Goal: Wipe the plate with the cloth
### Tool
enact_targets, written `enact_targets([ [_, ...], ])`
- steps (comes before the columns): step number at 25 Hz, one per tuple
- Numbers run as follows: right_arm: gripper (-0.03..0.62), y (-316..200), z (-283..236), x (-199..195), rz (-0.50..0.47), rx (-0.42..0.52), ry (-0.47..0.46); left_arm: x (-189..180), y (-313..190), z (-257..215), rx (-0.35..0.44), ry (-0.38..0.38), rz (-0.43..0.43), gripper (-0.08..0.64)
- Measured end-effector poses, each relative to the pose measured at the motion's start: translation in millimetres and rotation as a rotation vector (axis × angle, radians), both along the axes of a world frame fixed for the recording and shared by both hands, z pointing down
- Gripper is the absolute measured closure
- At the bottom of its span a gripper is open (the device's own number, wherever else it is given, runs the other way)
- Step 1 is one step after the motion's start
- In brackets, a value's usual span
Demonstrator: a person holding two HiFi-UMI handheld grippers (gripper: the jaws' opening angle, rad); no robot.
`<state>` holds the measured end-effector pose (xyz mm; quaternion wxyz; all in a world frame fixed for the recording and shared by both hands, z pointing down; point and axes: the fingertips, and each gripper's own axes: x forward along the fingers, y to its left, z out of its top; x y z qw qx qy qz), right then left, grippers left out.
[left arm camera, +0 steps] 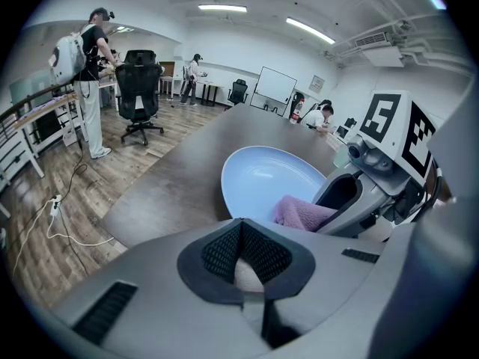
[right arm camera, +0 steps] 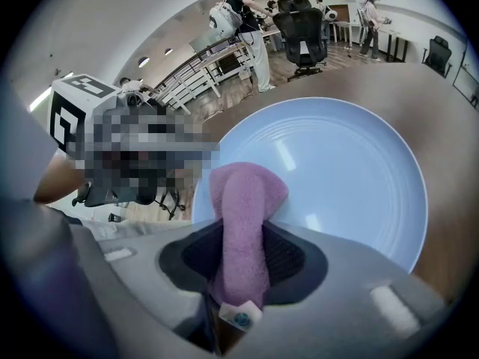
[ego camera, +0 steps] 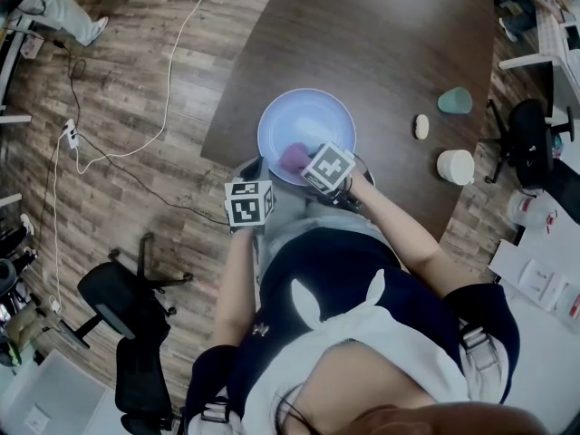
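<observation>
A pale blue plate (ego camera: 308, 120) lies near the front edge of the dark table (ego camera: 381, 43). My right gripper (right arm camera: 241, 230) is shut on a purple cloth (right arm camera: 245, 193), and the cloth's free end rests over the plate's (right arm camera: 337, 170) near rim. In the head view the cloth (ego camera: 292, 157) lies on the plate just left of the right gripper (ego camera: 328, 169). My left gripper (left arm camera: 241, 226) has its jaws together at the plate's (left arm camera: 262, 182) near left rim. Whether they pinch the rim is hidden. From there I see the cloth (left arm camera: 303, 214) and the right gripper (left arm camera: 352, 200).
To the right of the plate stand a teal cup (ego camera: 455, 101), a white cup (ego camera: 455, 166) and a small pale object (ego camera: 421, 126). A black office chair (ego camera: 127, 302) and a white cable (ego camera: 168, 89) are on the wood floor to the left.
</observation>
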<state>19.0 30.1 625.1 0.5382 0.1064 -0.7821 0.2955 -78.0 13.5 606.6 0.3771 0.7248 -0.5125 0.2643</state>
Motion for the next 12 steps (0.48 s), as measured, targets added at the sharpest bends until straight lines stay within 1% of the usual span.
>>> enact_targets([
  [5,0.454,-1,0,8,-0.003,0.014,0.026,-1,-1,-3,0.005,-0.003,-0.001,0.555],
  [12,0.454,-7,1,21,-0.02,0.042,0.082,2,1,4,-0.001,0.007,0.009,0.556],
])
